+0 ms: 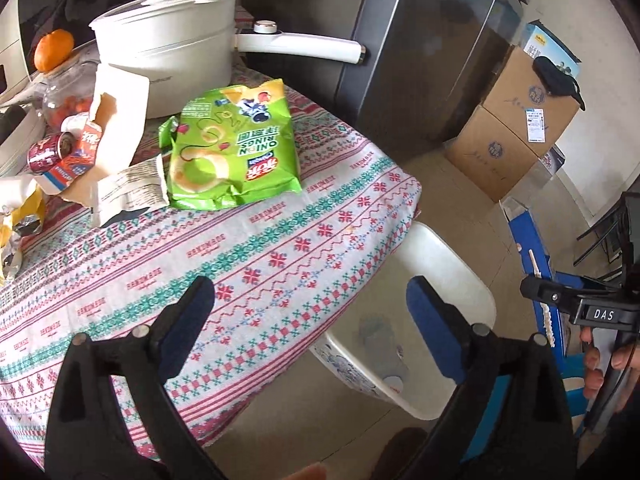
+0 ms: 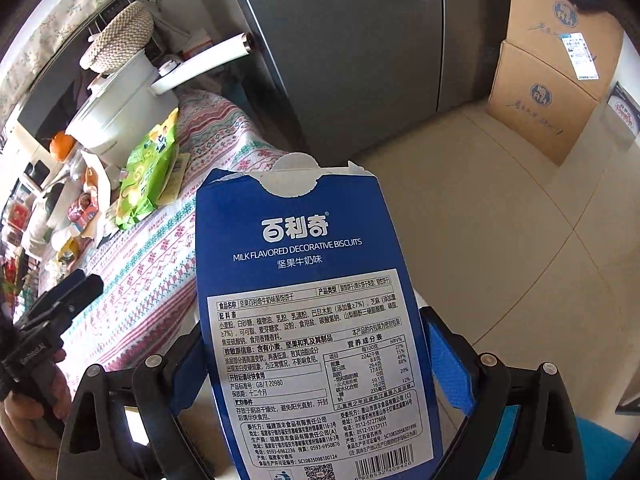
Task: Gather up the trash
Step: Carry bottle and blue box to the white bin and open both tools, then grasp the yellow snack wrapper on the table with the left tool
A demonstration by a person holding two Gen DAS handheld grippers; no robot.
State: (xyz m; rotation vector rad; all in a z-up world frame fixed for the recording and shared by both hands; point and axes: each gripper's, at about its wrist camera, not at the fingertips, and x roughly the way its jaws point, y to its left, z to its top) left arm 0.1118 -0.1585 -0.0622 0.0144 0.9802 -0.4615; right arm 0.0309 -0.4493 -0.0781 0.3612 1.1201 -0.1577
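Observation:
My right gripper (image 2: 316,356) is shut on a blue biscuit box (image 2: 304,280), held upright off the table's right side; the box also shows in the left wrist view (image 1: 532,240). My left gripper (image 1: 310,312) is open and empty above the table's near corner. A green onion-rings bag (image 1: 234,148) lies on the patterned tablecloth (image 1: 200,272) ahead of it. Left of the bag lie torn paper packaging (image 1: 120,120), a small red carton (image 1: 80,152), a crushed can (image 1: 48,152) and yellow wrappers (image 1: 16,216).
A white electric pot (image 1: 168,48) with a long handle stands at the table's back, an orange (image 1: 54,50) on a jar beside it. A white chair (image 1: 432,312) is tucked at the table's right edge. A grey fridge (image 1: 432,60) and stacked cardboard boxes (image 1: 516,120) stand beyond.

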